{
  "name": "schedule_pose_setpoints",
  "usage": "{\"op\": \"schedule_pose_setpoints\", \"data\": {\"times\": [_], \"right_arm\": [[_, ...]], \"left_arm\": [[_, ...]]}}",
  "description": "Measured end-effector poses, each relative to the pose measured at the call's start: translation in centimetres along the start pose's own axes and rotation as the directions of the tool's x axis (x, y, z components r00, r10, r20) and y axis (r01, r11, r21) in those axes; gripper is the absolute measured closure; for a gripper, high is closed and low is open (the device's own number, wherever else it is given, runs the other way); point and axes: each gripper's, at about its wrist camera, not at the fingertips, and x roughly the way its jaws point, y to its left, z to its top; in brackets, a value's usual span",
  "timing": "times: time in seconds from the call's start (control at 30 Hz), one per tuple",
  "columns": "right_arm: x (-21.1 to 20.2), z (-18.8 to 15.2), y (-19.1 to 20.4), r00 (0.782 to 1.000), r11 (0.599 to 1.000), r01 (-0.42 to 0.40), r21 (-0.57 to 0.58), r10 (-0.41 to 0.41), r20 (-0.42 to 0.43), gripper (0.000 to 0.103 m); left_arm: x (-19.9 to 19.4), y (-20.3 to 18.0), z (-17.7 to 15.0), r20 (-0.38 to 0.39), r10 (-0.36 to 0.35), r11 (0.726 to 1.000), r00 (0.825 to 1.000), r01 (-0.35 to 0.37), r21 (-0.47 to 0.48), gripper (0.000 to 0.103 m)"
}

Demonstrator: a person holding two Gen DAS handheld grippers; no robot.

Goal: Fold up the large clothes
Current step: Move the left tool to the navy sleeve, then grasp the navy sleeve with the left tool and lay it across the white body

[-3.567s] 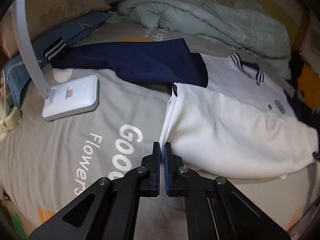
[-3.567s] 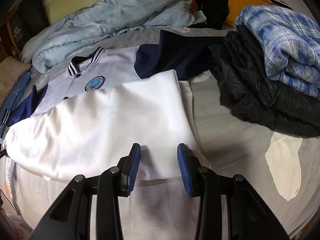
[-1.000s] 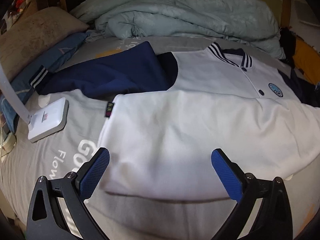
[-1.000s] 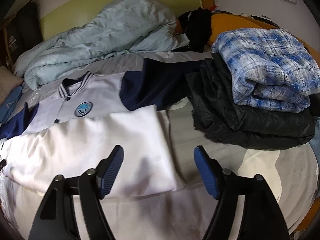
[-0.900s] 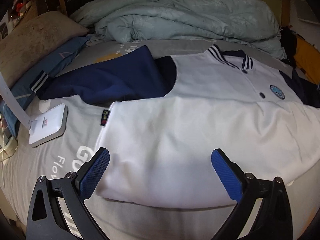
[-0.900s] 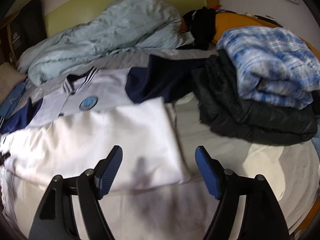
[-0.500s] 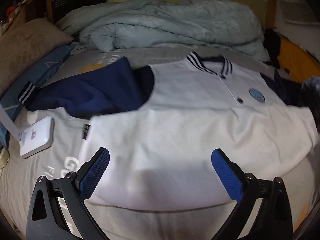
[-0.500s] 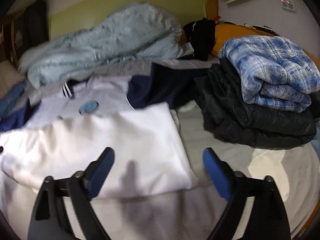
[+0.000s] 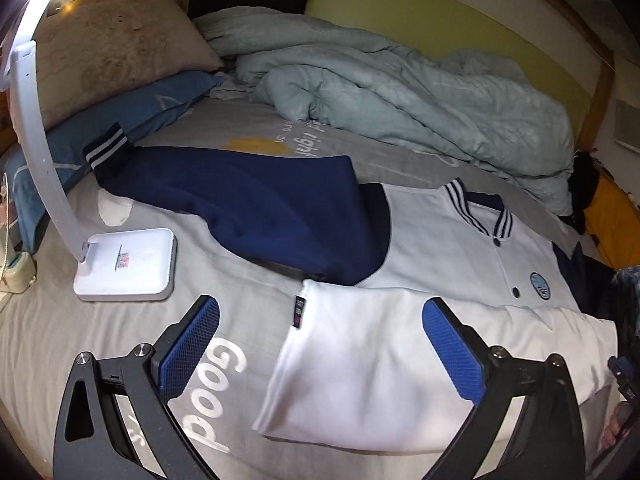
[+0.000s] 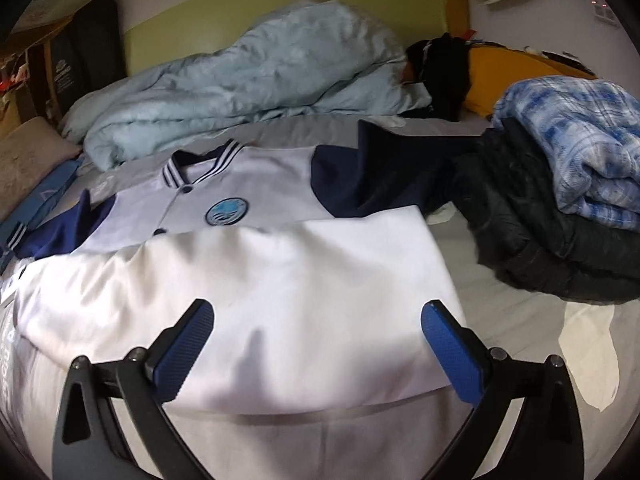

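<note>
- Desk lamp: white, flat base on the grey bed sheet, well left of the jacket's body, beyond the left gripper's left finger.
- Left gripper: jaws wide apart but closing; nothing gripped. It hung above the jacket's left folded edge, with the sheet's "Good" print under its left finger.
- Left sleeve: navy, striped cuff, stretched out flat toward the pillows.
- Jacket: white body with striped collar and round chest badge, spread on the bed; hem half folded up over the front, reaching just below the badge. It lay ahead of and beneath both grippers.
- Right gripper: jaws opening to their widest, empty; the folded white panel lay under and between the fingers, untouched.
- Right sleeve: navy, extended toward the dark stack.
- Folded clothes: blue plaid piece on a black padded garment, right of the jacket.
- Quilt: pale blue, bunched behind the collar.
</note>
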Motion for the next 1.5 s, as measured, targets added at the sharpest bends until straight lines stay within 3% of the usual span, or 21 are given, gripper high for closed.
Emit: {"op": "schedule_pose_setpoints", "data": {"times": [0.03, 0.1, 0.2, 0.37, 0.5, 0.7, 0.8, 0.87, 1.0, 1.03, 1.1, 1.2, 1.27, 1.37, 1.5], "right_arm": [[-0.3, 0.0, 0.1, 1.0, 1.0, 0.016, -0.015, -0.016, 0.016, 0.0], [-1.1, 0.2, 0.2, 0.998, 0.998, 0.052, -0.035, -0.05, 0.049, 0.0], [-2.1, 0.1, -0.4, 0.997, 0.998, 0.034, -0.046, -0.031, 0.072, 0.0], [-1.8, 0.1, -1.4, 0.997, 0.997, 0.062, -0.053, -0.059, 0.055, 0.0], [-1.0, 0.3, -2.3, 1.0, 0.999, -0.01, 0.038, 0.01, -0.001, 0.0], [0.9, -0.1, -0.8, 0.998, 1.0, -0.005, -0.004, 0.005, -0.057, 0.0], [1.6, -0.3, -0.3, 0.996, 1.0, -0.018, -0.011, 0.017, -0.085, 0.0], [1.7, -0.5, -0.1, 0.995, 0.999, -0.033, -0.014, 0.031, -0.094, 0.0], [2.1, -0.6, 0.5, 0.995, 0.998, -0.028, -0.048, 0.023, -0.099, 0.0], [2.2, -0.7, 0.6, 0.995, 0.998, -0.03, -0.052, 0.025, -0.102, 0.0], [2.5, -0.7, 0.7, 0.995, 0.998, -0.018, -0.057, 0.012, -0.103, 0.0], [2.6, -0.7, 0.4, 0.995, 0.999, 0.004, -0.054, -0.01, -0.102, 0.0], [2.3, -0.6, 0.1, 0.995, 0.999, 0.003, -0.038, -0.007, -0.097, 0.0], [1.9, -0.3, 0.1, 0.996, 1.0, -0.01, -0.021, 0.008, -0.084, 0.0], [1.1, -0.4, 0.6, 0.998, 0.999, -0.005, -0.05, 0.001, -0.064, 0.0]], "left_arm": [[0.6, -0.1, 0.3, -0.027, -0.027, 1.0, 0.999, 0.028, 0.015, 0.024], [1.6, -0.2, 1.1, -0.077, -0.083, 0.995, 0.994, 0.087, 0.052, 0.032], [2.9, 0.7, 2.7, -0.039, -0.007, 0.999, 0.999, 0.009, 0.043, 0.033], [5.7, 4.6, 5.0, -0.059, -0.015, 0.997, 0.998, 0.01, -0.082, 0.033], [8.1, 7.1, 6.0, -0.026, 0.112, 0.992, 0.993, -0.114, -0.055, 0.042], [12.0, 10.6, 6.9, -0.107, 0.13, 0.986, 0.986, -0.14, -0.091, 0.045], [14.9, 13.0, 6.5, -0.222, 0.034, 0.98, 0.975, -0.076, -0.186, 0.046], [15.9, 14.2, 6.0, -0.231, -0.001, 0.971, 0.973, -0.054, -0.232, 0.054], [16.1, 13.7, 6.7, -0.204, 0.006, 0.982, 0.979, -0.044, -0.182, 0.057], [16.3, 13.6, 6.8, -0.2, 0.021, 0.983, 0.98, -0.056, -0.172, 0.075], [16.6, 13.4, 6.9, -0.191, 0.042, 0.986, 0.981, -0.072, -0.153, 0.098], [15.1, 12.0, 7.3, -0.118, 0.092, 0.988, 0.989, -0.105, -0.114, 0.099], [12.5, 9.2, 8.1, -0.013, 0.126, 0.991, 0.992, -0.126, -0.049, 0.099], [8.3, 4.5, 8.7, 0.115, 0.045, 0.999, 0.992, -0.048, 0.021, 0.099], [4.3, -2.4, 7.9, 0.155, -0.121, 0.985, 0.98, 0.099, 0.142, 0.099]]}}
